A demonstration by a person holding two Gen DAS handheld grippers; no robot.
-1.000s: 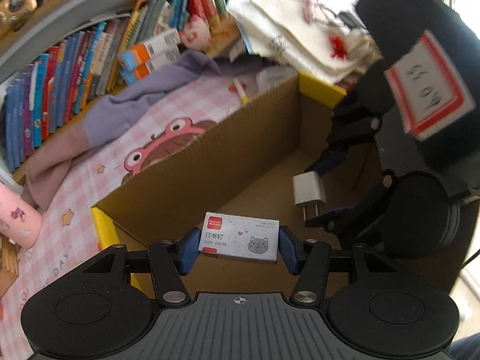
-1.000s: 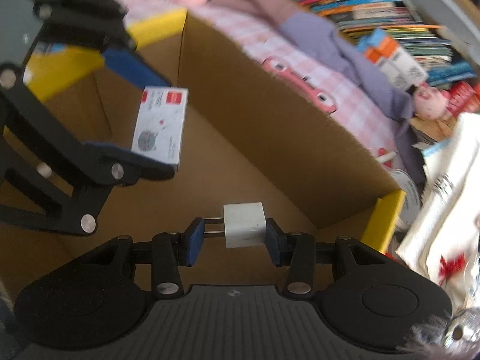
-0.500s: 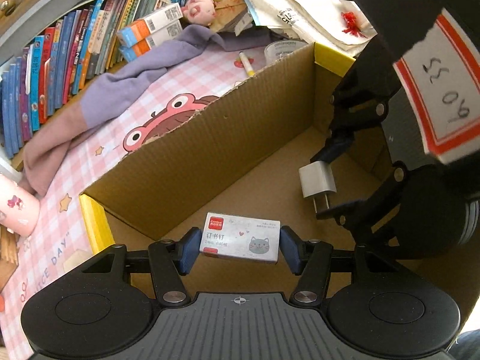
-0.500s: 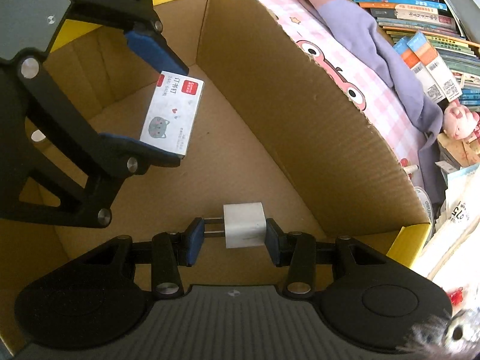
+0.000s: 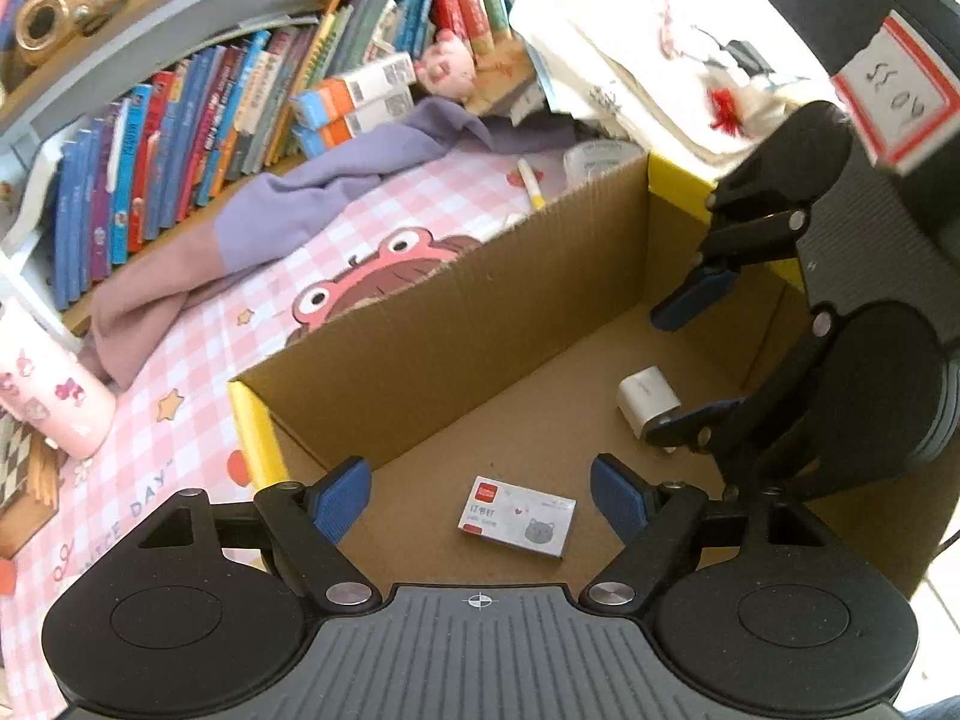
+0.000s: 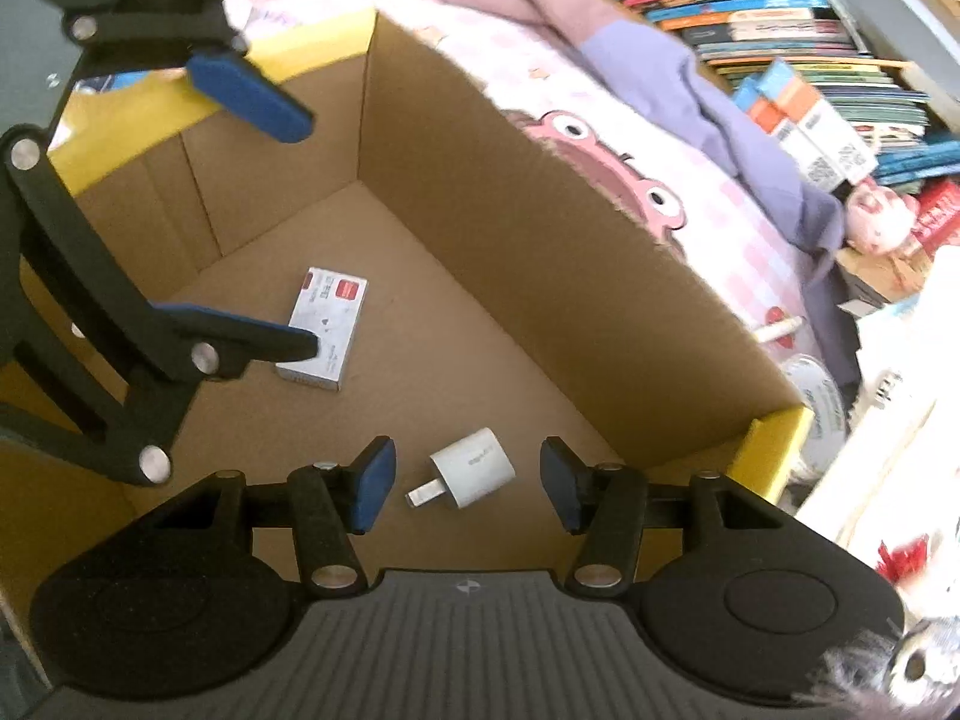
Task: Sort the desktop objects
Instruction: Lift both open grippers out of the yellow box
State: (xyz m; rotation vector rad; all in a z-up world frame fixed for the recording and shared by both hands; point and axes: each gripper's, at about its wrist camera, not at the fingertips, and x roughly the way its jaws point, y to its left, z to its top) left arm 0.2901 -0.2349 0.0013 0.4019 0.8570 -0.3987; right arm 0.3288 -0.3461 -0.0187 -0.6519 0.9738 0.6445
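Left side first: a sec ago our left gripper (image 5: 480, 501) was clamped on the staple box (image 5: 517, 516); now its jaws are opening, already wide, pads clear of the box, which lies flat on the floor of the cardboard box (image 5: 456, 324), between the pads but untouched. So that item's dropped & sorted, as we read it. Its long axis runs roughly across the left-wrist view, tilted a bit down to the right, printed face up, red logo end toward the left, cat pic toward the right. Moving right: our right gripper (image 6: 468, 489) had the white charger plug (image 6: 474, 468) pinched half a sec ago; its jaws are opening too, at a medium gap, nothing pressed btwn them. The plug rests on the carton floor btwn the blue pads, lying on its side, prongs pointing toward the left pad and slightly down in the right-wrist view, body toward the right. Both items are in the carton, well apart from each other. Next, we'd guess, both hands lift out for more desktop stuff.
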